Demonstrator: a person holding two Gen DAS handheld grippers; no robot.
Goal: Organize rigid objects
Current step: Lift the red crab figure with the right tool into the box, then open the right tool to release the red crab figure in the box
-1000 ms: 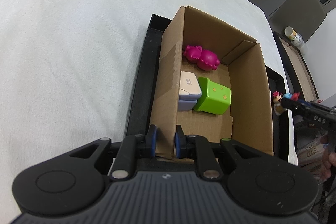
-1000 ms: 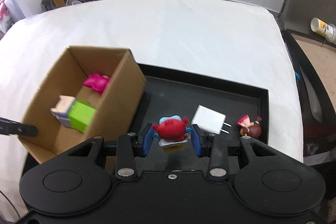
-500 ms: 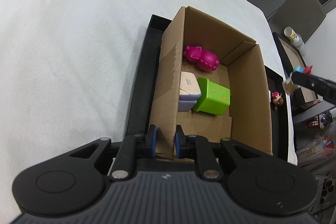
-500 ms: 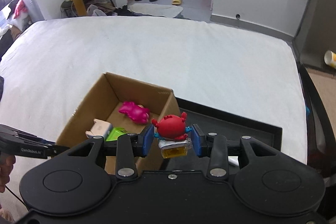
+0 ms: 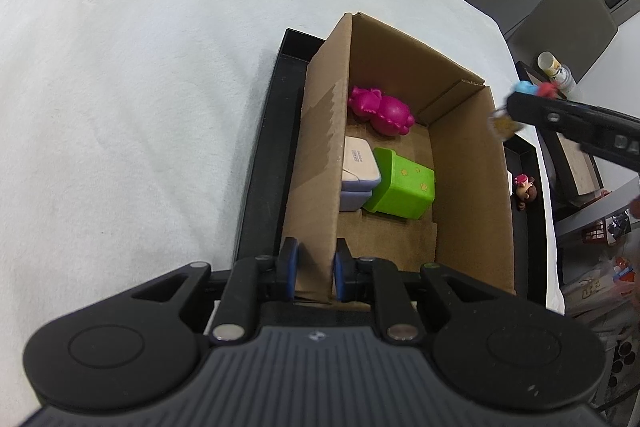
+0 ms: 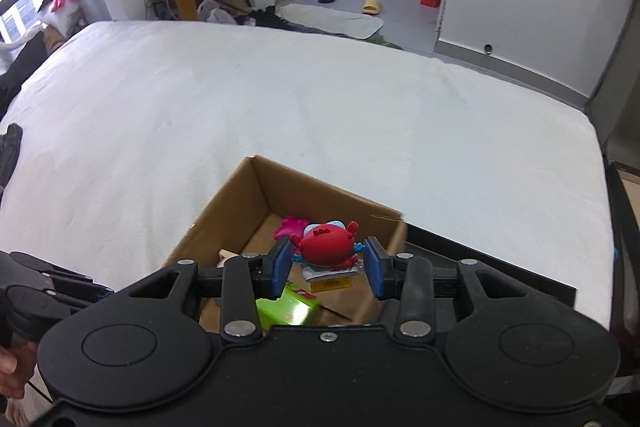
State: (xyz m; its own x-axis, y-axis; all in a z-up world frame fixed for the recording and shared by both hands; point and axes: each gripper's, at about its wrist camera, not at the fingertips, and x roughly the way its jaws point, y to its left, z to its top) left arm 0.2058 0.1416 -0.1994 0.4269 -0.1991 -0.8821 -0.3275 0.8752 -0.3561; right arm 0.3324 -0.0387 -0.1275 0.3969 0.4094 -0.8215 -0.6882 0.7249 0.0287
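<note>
**Crab toy (image 6: 326, 247) held above the open box**

Clenched at its sides between the pads of the right gripper (image 6: 328, 267), over the right wall of the cardboard box (image 5: 468, 187) toward its far end, and judged ready for lowering inside. Kept upright on its yellowish base, probably so as to land standing.

Pinched the near left wall of the box with the left gripper (image 5: 313, 269), jaws closed on the cardboard, apparently to steady the box on the black tray (image 5: 260, 167) against any knock.

Counted inside: one pink toy (image 5: 380, 109) at the far end, one green block (image 5: 404, 189) in the middle, and what looked like two pale cases (image 5: 358, 167) stacked against the left wall, touching the block.

Counted outside: one small figure (image 5: 524, 189) on the tray, just right of the box. Counted in all: two grippers, one box, one tray.
</note>
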